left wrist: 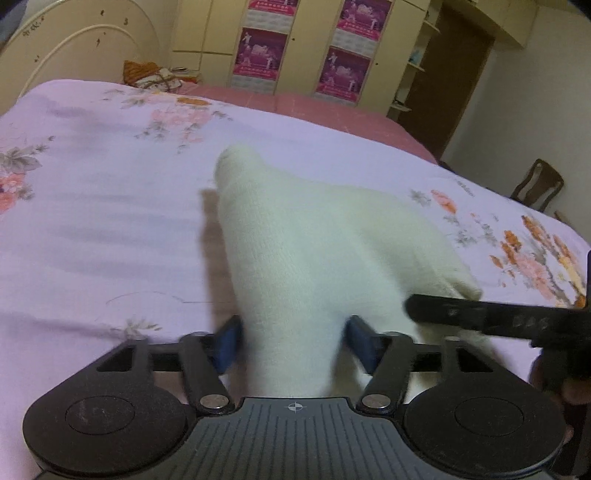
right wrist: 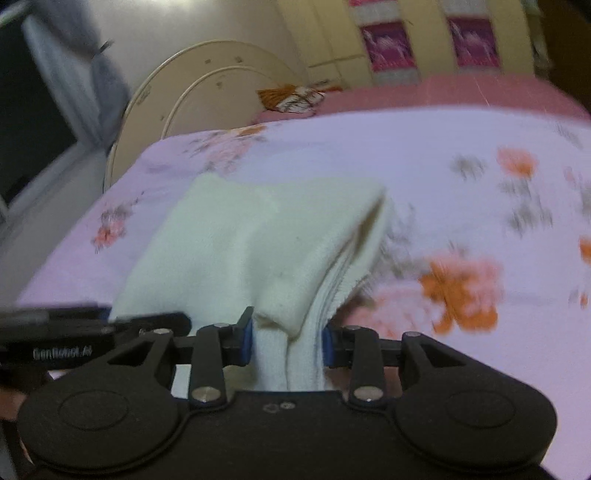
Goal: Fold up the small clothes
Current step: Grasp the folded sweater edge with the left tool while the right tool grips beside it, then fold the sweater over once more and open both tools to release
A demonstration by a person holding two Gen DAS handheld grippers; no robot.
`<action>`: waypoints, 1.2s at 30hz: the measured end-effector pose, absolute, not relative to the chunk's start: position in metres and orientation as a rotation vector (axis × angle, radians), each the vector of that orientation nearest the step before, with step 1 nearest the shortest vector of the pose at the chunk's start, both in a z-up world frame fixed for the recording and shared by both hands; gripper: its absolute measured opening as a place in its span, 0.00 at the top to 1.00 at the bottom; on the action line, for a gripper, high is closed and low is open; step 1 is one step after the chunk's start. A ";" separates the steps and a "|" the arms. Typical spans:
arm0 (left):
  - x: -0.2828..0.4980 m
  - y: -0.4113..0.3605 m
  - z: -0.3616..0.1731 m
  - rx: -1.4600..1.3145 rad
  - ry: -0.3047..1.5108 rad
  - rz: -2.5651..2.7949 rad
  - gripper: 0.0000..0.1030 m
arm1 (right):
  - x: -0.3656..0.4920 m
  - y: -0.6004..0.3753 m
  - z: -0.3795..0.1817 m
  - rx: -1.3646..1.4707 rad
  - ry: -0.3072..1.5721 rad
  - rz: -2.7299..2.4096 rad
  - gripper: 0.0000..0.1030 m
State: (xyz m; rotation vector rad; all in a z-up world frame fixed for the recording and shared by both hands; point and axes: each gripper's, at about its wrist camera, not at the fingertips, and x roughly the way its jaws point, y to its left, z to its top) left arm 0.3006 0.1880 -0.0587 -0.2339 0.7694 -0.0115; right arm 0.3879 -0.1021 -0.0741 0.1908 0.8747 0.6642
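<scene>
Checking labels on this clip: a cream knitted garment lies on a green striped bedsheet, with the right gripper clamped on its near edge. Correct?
Not quite. The bedsheet is lilac with orange and pink flowers, not green striped, as the right wrist view shows. The garment and right gripper are as stated.

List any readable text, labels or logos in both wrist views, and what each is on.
"GenRobot.AI", roughly; blurred white print: on the black left tool as seen in the right wrist view.
Embossed marks on the right tool's finger in the left wrist view: too blurred to read.
Purple posters on the wardrobe doors: print too small to read.
Scribble on the cream headboard: illegible.
</scene>
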 end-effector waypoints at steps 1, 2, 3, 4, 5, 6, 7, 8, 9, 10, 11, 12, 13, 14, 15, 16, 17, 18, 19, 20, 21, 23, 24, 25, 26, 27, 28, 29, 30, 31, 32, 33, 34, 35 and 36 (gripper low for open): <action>0.300 0.187 -0.057 -0.222 0.767 -0.004 0.27 | 0.388 -0.103 -0.076 0.214 0.888 0.668 0.65; 0.300 0.188 -0.053 -0.221 0.753 0.001 0.27 | 0.391 -0.107 -0.076 0.233 0.904 0.676 0.63; 0.297 0.192 -0.049 -0.228 0.727 0.005 0.27 | 0.388 -0.109 -0.076 0.241 0.916 0.683 0.62; 0.294 0.199 -0.044 -0.243 0.698 0.006 0.27 | 0.388 -0.114 -0.074 0.248 0.924 0.681 0.58; 0.295 0.206 -0.042 -0.263 0.680 0.011 0.27 | 0.387 -0.120 -0.067 0.255 0.897 0.672 0.53; 0.299 0.214 -0.041 -0.288 0.674 0.024 0.27 | 0.388 -0.125 -0.062 0.266 0.865 0.663 0.52; 0.304 0.220 -0.042 -0.306 0.676 0.034 0.27 | 0.391 -0.125 -0.061 0.283 0.854 0.659 0.55; 0.310 0.224 -0.044 -0.324 0.679 0.040 0.27 | 0.398 -0.128 -0.060 0.318 0.859 0.656 0.58; 0.316 0.226 -0.045 -0.334 0.678 0.041 0.27 | 0.405 -0.128 -0.061 0.338 0.865 0.655 0.59; 0.321 0.227 -0.047 -0.336 0.679 0.041 0.27 | 0.412 -0.124 -0.062 0.344 0.867 0.647 0.59; 0.328 0.227 -0.050 -0.338 0.689 0.044 0.27 | 0.418 -0.120 -0.062 0.336 0.867 0.644 0.59; 0.334 0.227 -0.054 -0.345 0.707 0.052 0.27 | 0.423 -0.116 -0.063 0.322 0.868 0.646 0.59; 0.340 0.227 -0.059 -0.358 0.727 0.052 0.27 | 0.427 -0.113 -0.065 0.298 0.870 0.638 0.65; 0.343 0.227 -0.064 -0.377 0.740 0.051 0.26 | 0.430 -0.109 -0.069 0.247 0.880 0.611 0.71; 0.345 0.227 -0.067 -0.390 0.744 0.053 0.23 | 0.433 -0.108 -0.072 0.224 0.886 0.594 0.71; 0.347 0.227 -0.069 -0.393 0.746 0.055 0.21 | 0.434 -0.110 -0.074 0.229 0.889 0.591 0.71; 0.348 0.226 -0.070 -0.393 0.749 0.058 0.19 | 0.435 -0.111 -0.075 0.227 0.891 0.586 0.71; 0.348 0.226 -0.071 -0.392 0.748 0.058 0.18 | 0.435 -0.110 -0.076 0.213 0.888 0.586 0.70; 0.347 0.226 -0.072 -0.390 0.746 0.056 0.18 | 0.434 -0.108 -0.075 0.194 0.885 0.585 0.70; 0.347 0.227 -0.071 -0.394 0.747 0.056 0.18 | 0.434 -0.107 -0.075 0.178 0.883 0.582 0.68; 0.344 0.227 -0.069 -0.403 0.750 0.059 0.18 | 0.435 -0.108 -0.075 0.174 0.887 0.580 0.67; 0.332 0.226 -0.059 -0.389 0.730 0.050 0.18 | 0.436 -0.111 -0.070 0.188 0.907 0.572 0.64; 0.323 0.223 -0.054 -0.372 0.712 0.034 0.19 | 0.430 -0.114 -0.062 0.187 0.890 0.564 0.65; 0.316 0.222 -0.054 -0.365 0.707 0.024 0.18 | 0.423 -0.117 -0.054 0.184 0.864 0.576 0.71; 0.311 0.221 -0.056 -0.367 0.710 0.018 0.18 | 0.414 -0.120 -0.047 0.182 0.840 0.599 0.70; 0.308 0.219 -0.060 -0.373 0.720 0.016 0.18 | 0.409 -0.120 -0.043 0.182 0.836 0.616 0.70; 0.306 0.219 -0.065 -0.382 0.728 0.016 0.18 | 0.403 -0.121 -0.043 0.174 0.841 0.631 0.69; 0.304 0.219 -0.070 -0.395 0.734 0.021 0.18 | 0.398 -0.118 -0.045 0.152 0.853 0.642 0.67; 0.303 0.219 -0.074 -0.410 0.735 0.027 0.18 | 0.394 -0.113 -0.050 0.122 0.868 0.646 0.66; 0.301 0.219 -0.075 -0.419 0.731 0.030 0.18 | 0.392 -0.111 -0.053 0.097 0.872 0.639 0.67; 0.299 0.218 -0.075 -0.416 0.729 0.033 0.18 | 0.390 -0.109 -0.058 0.076 0.877 0.620 0.67; 0.296 0.216 -0.073 -0.408 0.730 0.033 0.18 | 0.391 -0.111 -0.061 0.089 0.882 0.606 0.66; 0.294 0.215 -0.072 -0.405 0.728 0.020 0.18 | 0.391 -0.115 -0.062 0.116 0.889 0.592 0.65; 0.288 0.214 -0.069 -0.410 0.709 -0.007 0.18 | 0.390 -0.117 -0.060 0.122 0.889 0.582 0.65; 0.281 0.213 -0.067 -0.411 0.688 -0.025 0.18 | 0.386 -0.118 -0.057 0.110 0.877 0.573 0.65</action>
